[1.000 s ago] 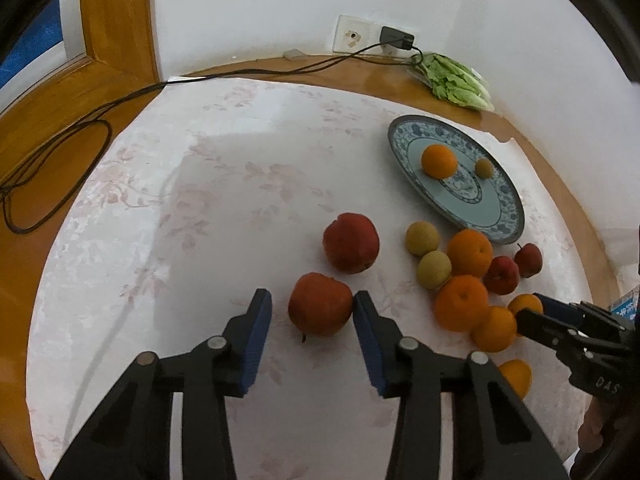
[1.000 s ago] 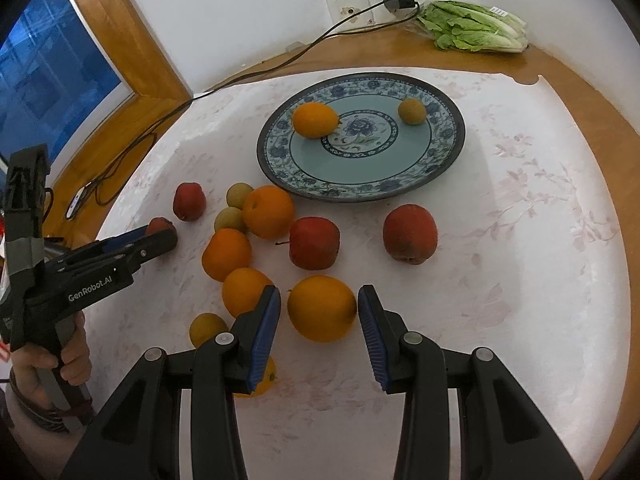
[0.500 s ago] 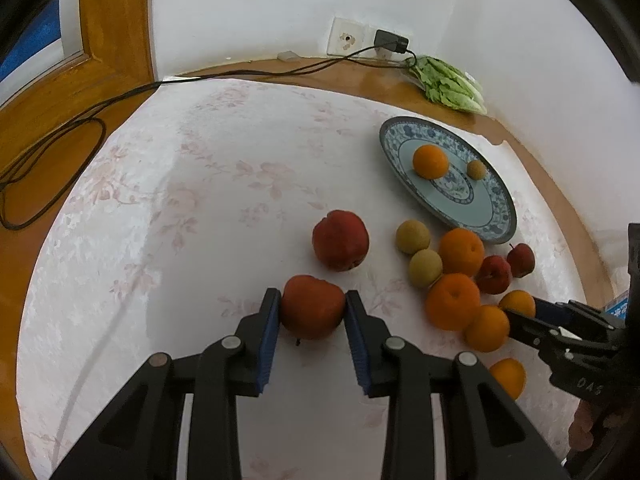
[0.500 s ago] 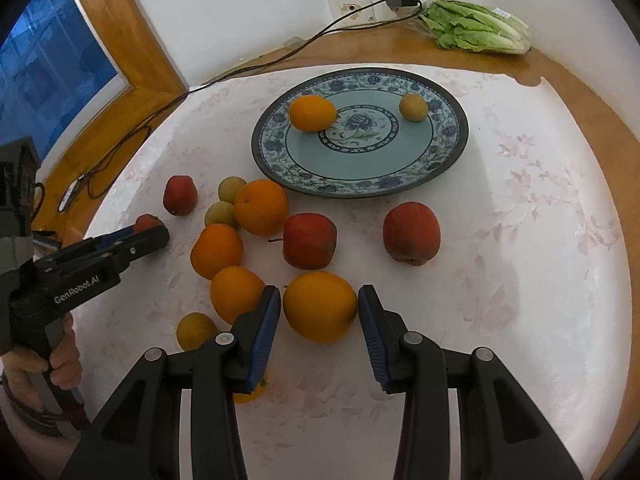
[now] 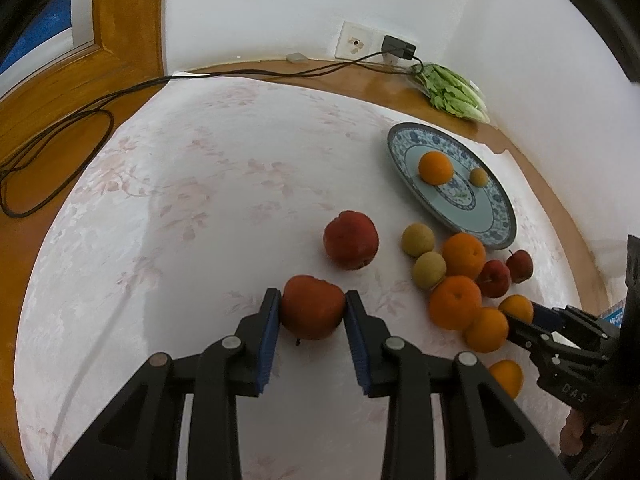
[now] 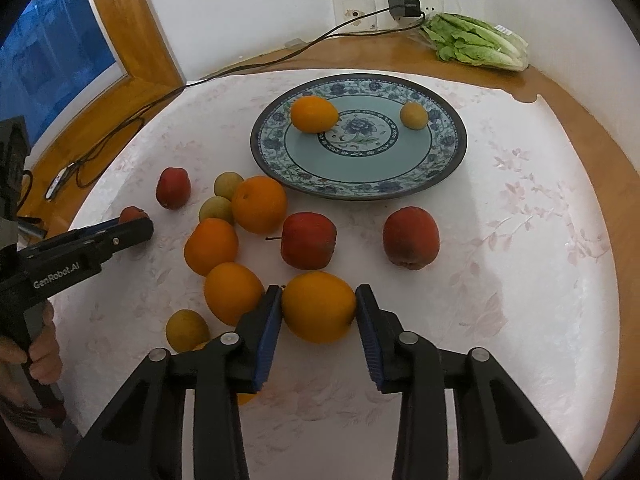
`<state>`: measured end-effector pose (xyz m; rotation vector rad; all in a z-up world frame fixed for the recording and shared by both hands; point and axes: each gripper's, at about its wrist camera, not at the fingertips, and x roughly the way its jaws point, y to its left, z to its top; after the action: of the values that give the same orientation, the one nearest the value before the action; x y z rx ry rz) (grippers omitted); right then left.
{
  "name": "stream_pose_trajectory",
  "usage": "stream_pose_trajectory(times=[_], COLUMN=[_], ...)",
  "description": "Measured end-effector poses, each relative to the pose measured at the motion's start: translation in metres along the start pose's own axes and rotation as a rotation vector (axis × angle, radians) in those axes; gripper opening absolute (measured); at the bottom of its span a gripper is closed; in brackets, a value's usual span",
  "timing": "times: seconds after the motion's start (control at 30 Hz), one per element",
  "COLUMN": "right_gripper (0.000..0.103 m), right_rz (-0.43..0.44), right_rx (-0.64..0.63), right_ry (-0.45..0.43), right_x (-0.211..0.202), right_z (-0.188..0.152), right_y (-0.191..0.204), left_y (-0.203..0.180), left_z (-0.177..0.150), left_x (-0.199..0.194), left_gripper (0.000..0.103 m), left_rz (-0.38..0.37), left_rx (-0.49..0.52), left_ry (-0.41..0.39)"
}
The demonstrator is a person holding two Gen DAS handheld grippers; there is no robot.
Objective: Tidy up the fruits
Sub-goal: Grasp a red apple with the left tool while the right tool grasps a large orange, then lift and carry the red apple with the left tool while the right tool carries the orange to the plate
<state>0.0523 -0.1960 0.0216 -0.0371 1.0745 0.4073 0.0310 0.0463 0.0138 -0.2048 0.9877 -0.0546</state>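
Observation:
On the floral tablecloth, my left gripper (image 5: 313, 296) is shut on a red apple (image 5: 312, 314), both blue pads pressed against its sides. In the right wrist view the right gripper (image 6: 318, 292) has its jaws closing on an orange (image 6: 318, 310), and both pads touch it. Each gripper also shows in the other view: the left gripper (image 6: 136, 228) at the left, the right gripper (image 5: 520, 320) at the right. A blue patterned plate (image 6: 440, 168) farther back holds one orange (image 6: 314, 114) and a small yellow fruit (image 6: 414, 116).
Loose fruit lies between the grippers: several oranges (image 6: 258, 204), red apples (image 6: 308, 240), small yellow-green fruits (image 6: 216, 210). Another red apple (image 6: 410, 236) sits right of the pile. Lettuce (image 6: 476, 42) and a black cable (image 6: 240, 68) lie on the wooden ledge behind.
The left jaws have closed onto the red apple. The right jaws have narrowed until the pads meet the orange. Neither hand has shifted.

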Motion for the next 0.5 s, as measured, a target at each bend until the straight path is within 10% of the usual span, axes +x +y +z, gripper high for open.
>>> stream_pose_trajectory(times=[0.5], right_gripper=[0.037], right_rz=[0.034], right_rx=[0.029], right_ry=[-0.018], right_x=[-0.006], right_z=[-0.002], right_y=[-0.004], left_y=[-0.004], left_z=[0.000], left_x=[-0.014], left_gripper=[0.033], left_rz=[-0.009], left_rx=[-0.007], left_ry=[-0.022])
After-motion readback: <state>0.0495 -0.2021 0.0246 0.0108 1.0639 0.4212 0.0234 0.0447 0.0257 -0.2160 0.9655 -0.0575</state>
